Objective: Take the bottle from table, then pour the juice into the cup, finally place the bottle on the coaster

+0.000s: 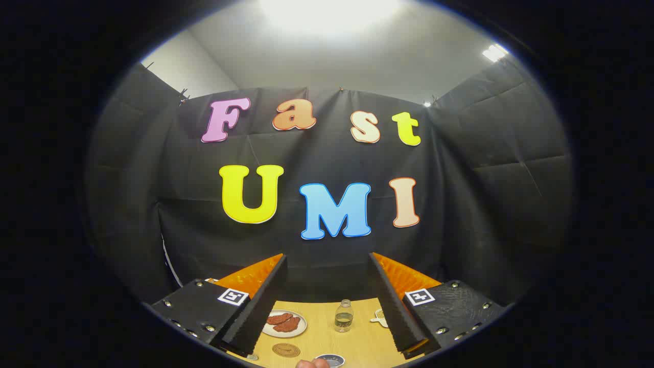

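A small clear bottle [344, 315] with a little dark juice at its bottom stands upright on the wooden table [322, 337], seen far below between my two fingers. A round brown coaster [286, 350] lies nearer to me and to the bottle's left. A pale cup [379, 317] stands to the bottle's right, partly hidden by my right finger. My gripper [327, 263] is open, held high above the table with nothing between its fingers.
A white plate [284, 323] with reddish-brown food lies left of the bottle. A small dark-rimmed dish [330, 360] and a fingertip [312, 364] show at the table's near edge. The black cloth wall rises behind the table.
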